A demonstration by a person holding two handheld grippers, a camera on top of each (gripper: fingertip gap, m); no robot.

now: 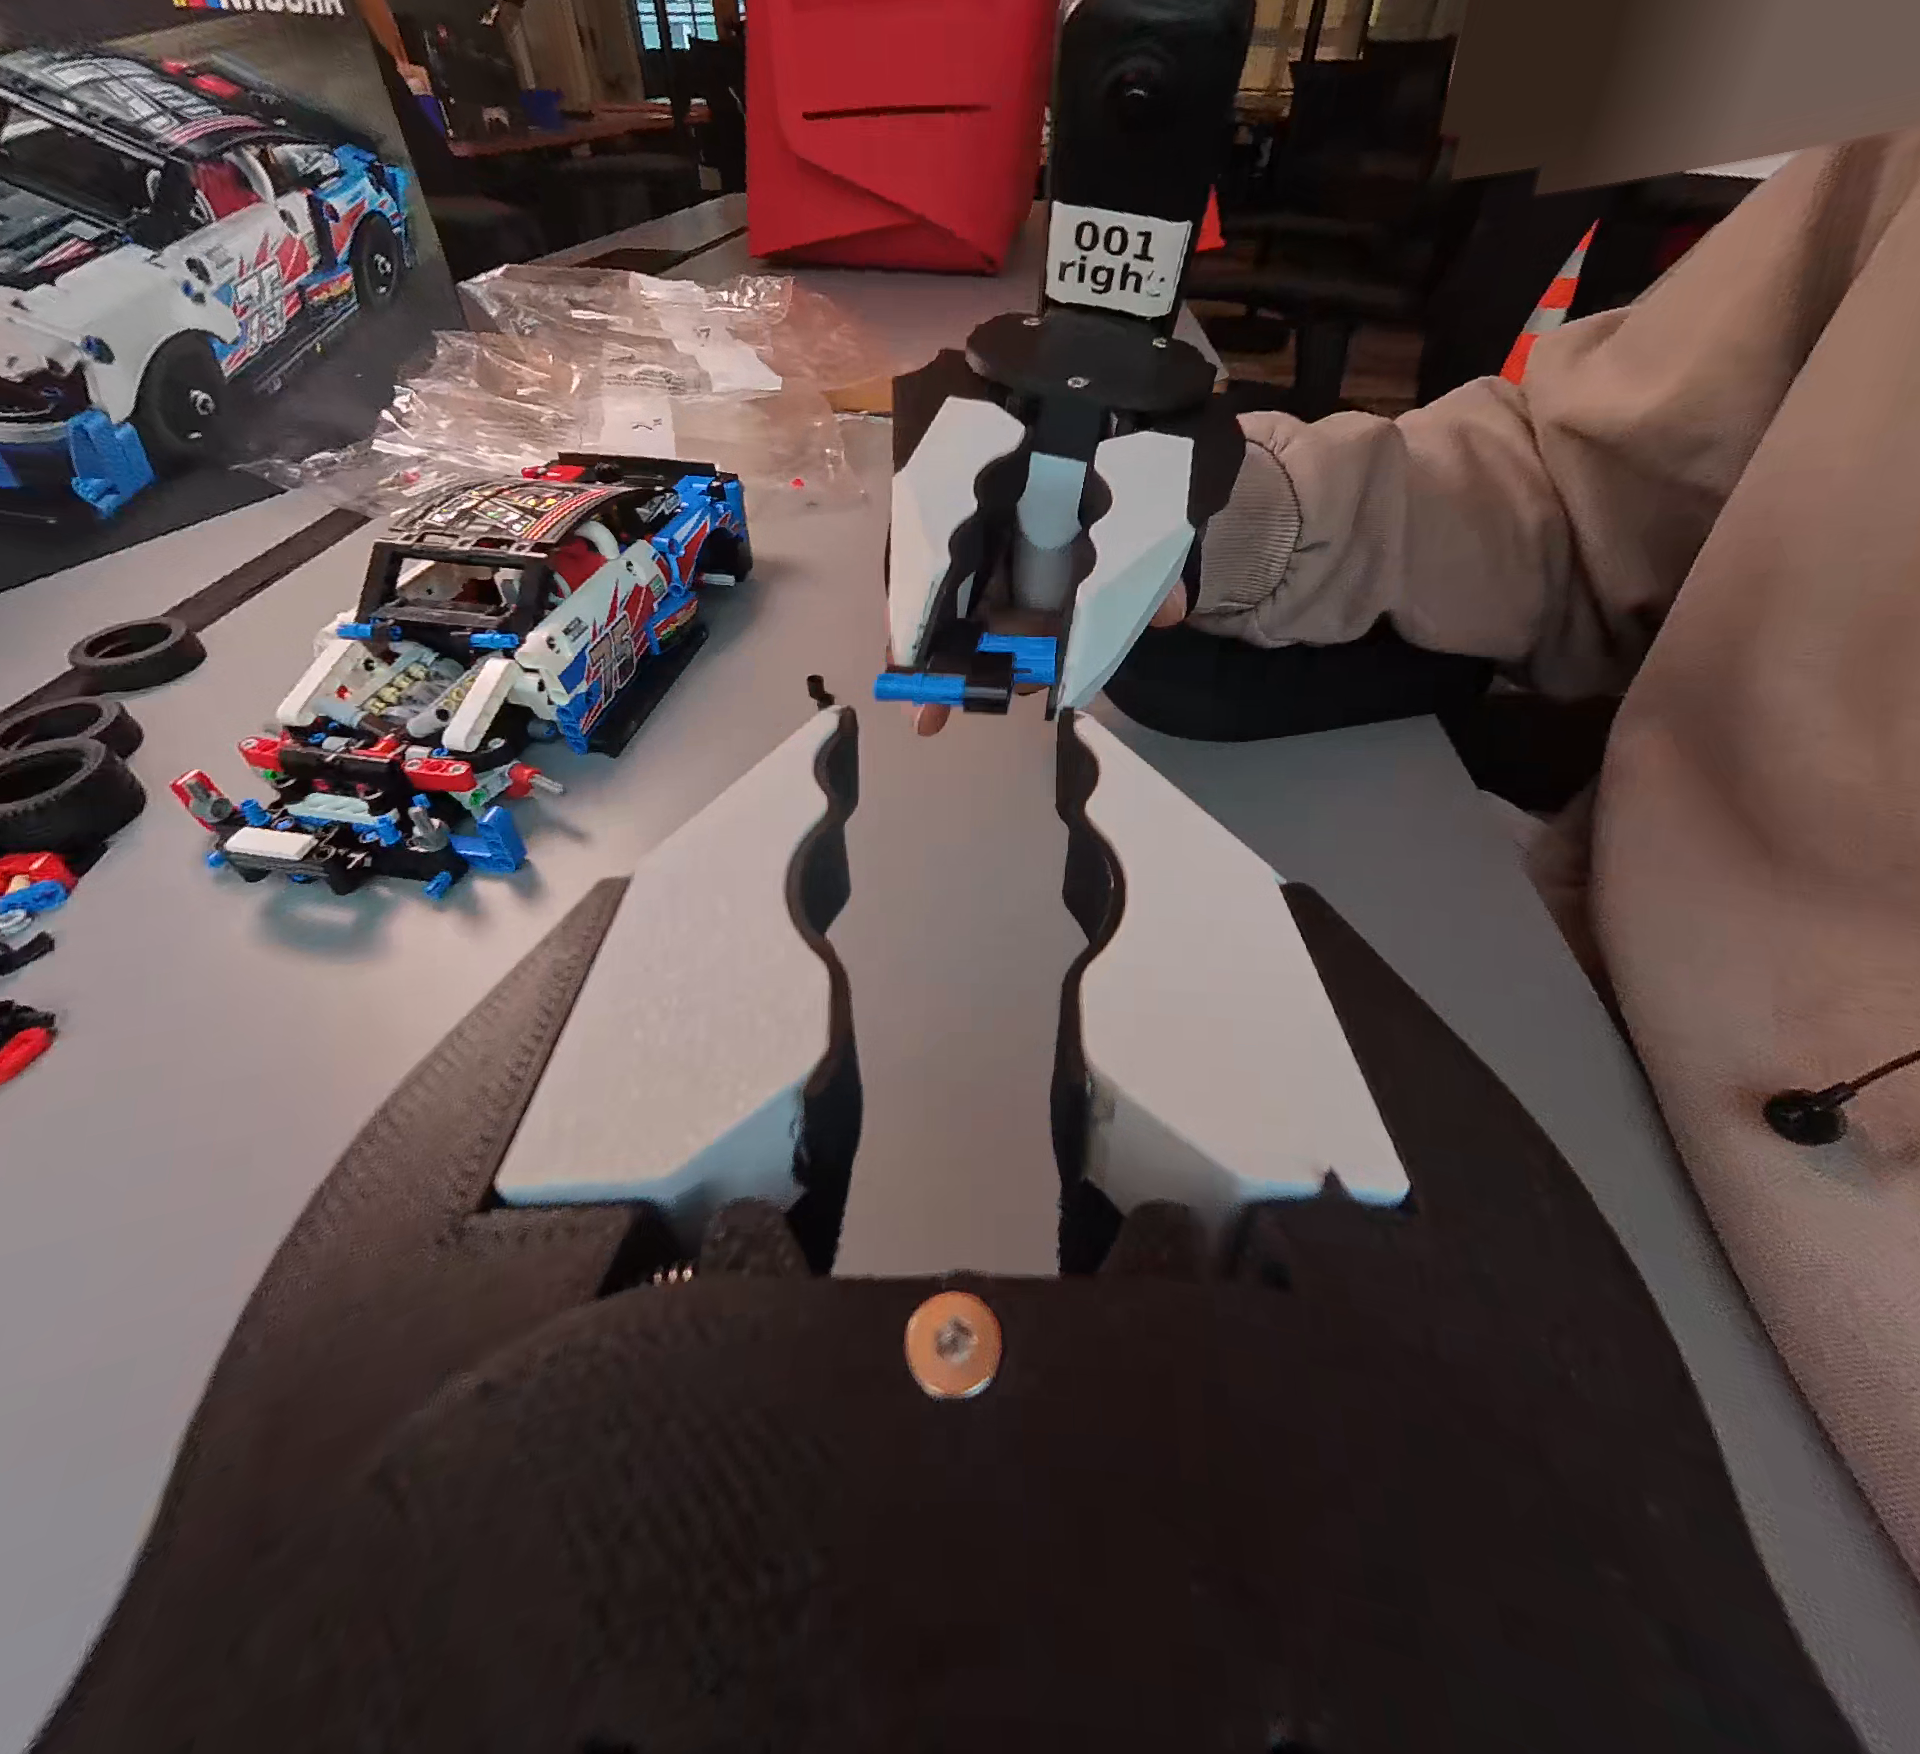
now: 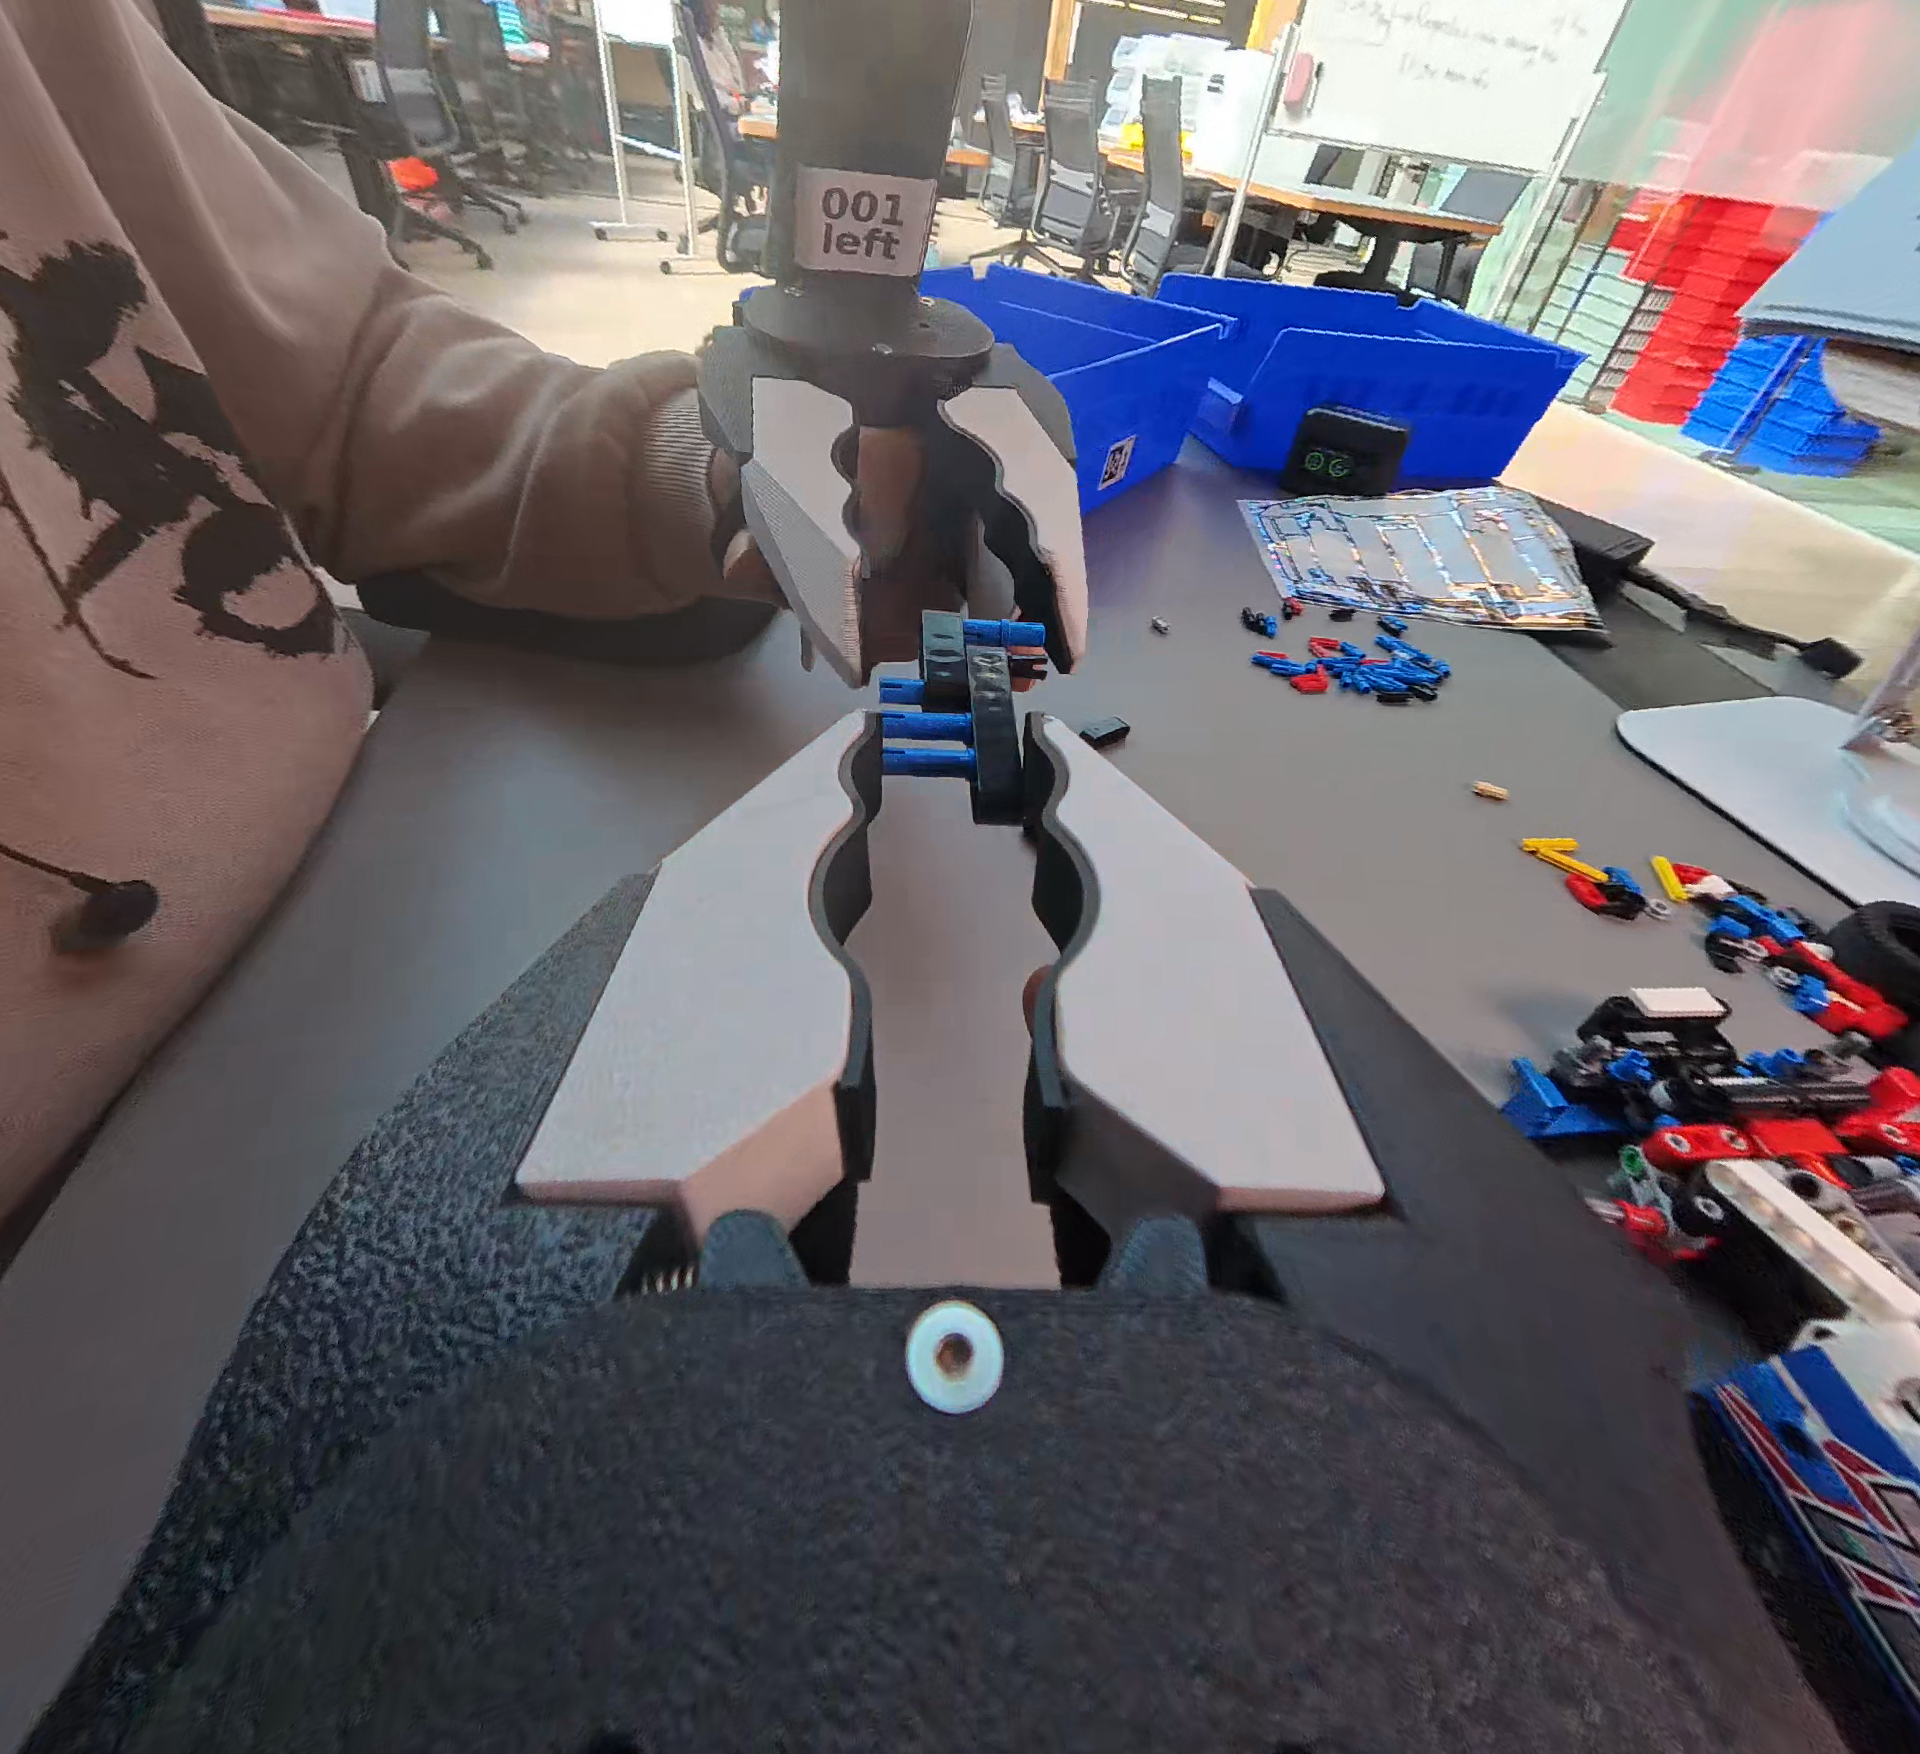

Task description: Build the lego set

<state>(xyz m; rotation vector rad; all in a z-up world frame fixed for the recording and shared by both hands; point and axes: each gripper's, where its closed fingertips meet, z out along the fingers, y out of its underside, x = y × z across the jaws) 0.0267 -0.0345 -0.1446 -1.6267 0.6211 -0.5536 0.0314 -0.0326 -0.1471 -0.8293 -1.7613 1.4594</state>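
My right gripper [image 2: 951, 722] is shut on a small black Lego beam with blue pins [image 2: 987, 748] and holds it above the grey table [image 2: 520, 821]. The same gripper [image 1: 982, 676] and piece [image 1: 961, 681] show in the left wrist view, facing me. My left gripper [image 1: 956, 722] is open and empty, its tips just short of the piece. In the right wrist view the left gripper [image 2: 940, 660] stands open around the far end of the piece. The partly built race car [image 1: 520, 624] sits on the table to the left.
A front chassis section [image 1: 353, 821] and black tyres [image 1: 73, 769] lie left of the car. The set's box [image 1: 187, 198], clear bags [image 1: 623, 385] and a red bag [image 1: 894, 94] stand behind. Loose pins [image 2: 1351, 665], a sticker sheet [image 2: 1423, 561] and blue bins [image 2: 1351, 374] lie right. Only a small space, under 4 cm, lies between the two pairs of fingers. The partly built race car [image 1: 520, 624] is about 20 centimetres from both grippers' fingertips.
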